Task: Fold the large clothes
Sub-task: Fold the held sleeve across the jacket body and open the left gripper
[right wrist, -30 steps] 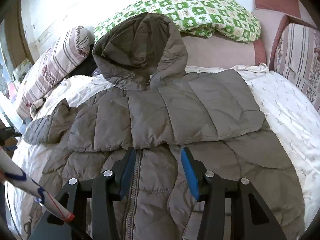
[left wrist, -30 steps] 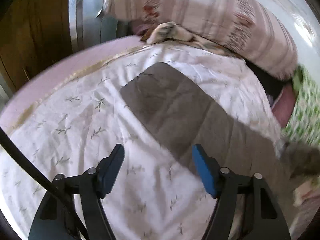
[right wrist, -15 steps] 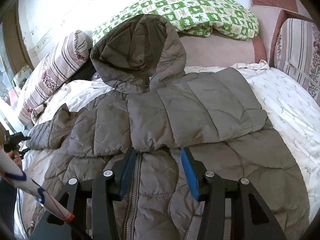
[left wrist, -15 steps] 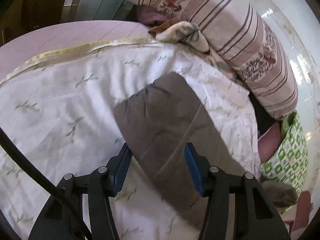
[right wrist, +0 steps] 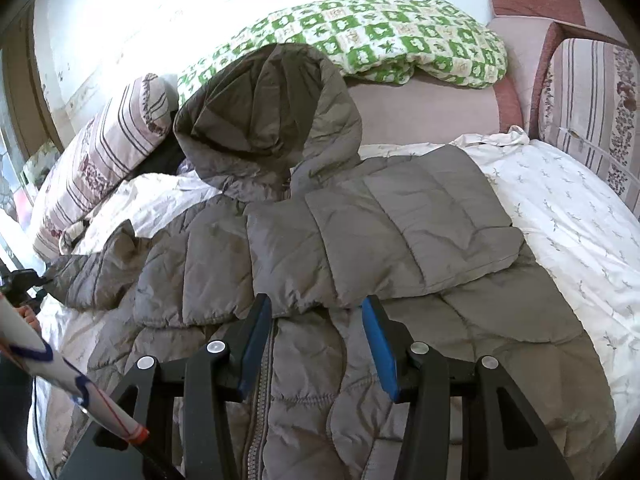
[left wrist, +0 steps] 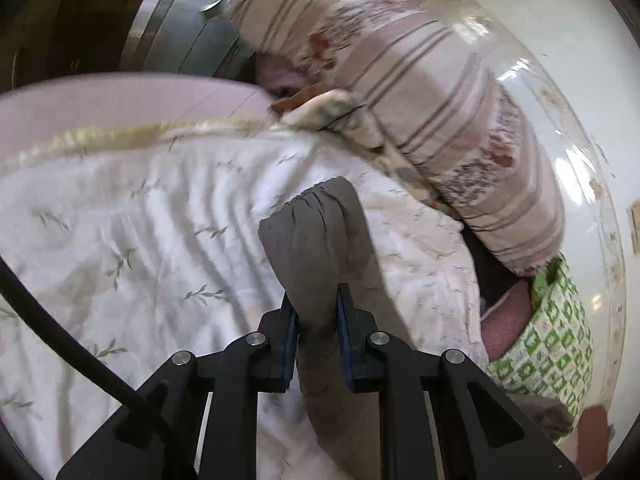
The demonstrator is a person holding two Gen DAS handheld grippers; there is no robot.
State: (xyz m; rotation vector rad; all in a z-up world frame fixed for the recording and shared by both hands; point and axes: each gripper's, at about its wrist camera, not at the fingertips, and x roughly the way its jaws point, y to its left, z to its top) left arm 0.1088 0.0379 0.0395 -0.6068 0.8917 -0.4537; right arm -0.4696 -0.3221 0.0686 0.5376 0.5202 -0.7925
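A grey hooded puffer jacket (right wrist: 320, 240) lies front up on the white bed sheet (right wrist: 568, 220), its hood (right wrist: 268, 112) toward the headboard. One sleeve (right wrist: 400, 232) is folded across the chest. My left gripper (left wrist: 317, 312) is shut on the other sleeve's cuff (left wrist: 316, 232) and holds it lifted off the sheet (left wrist: 140, 240); this sleeve also shows in the right wrist view (right wrist: 96, 264) at the left. My right gripper (right wrist: 316, 320) is open and empty, hovering over the jacket's zipper (right wrist: 260, 392).
A striped pillow (left wrist: 420, 80) and a green patterned pillow (right wrist: 380, 36) lie at the head of the bed. A striped cushion (right wrist: 592, 108) stands at the right. A wooden cabinet (left wrist: 60, 20) is beyond the bed's left edge.
My left gripper moved onto the sleeve end, shut on it and lifted it off the sheet. My right gripper has stayed open over the zipper.
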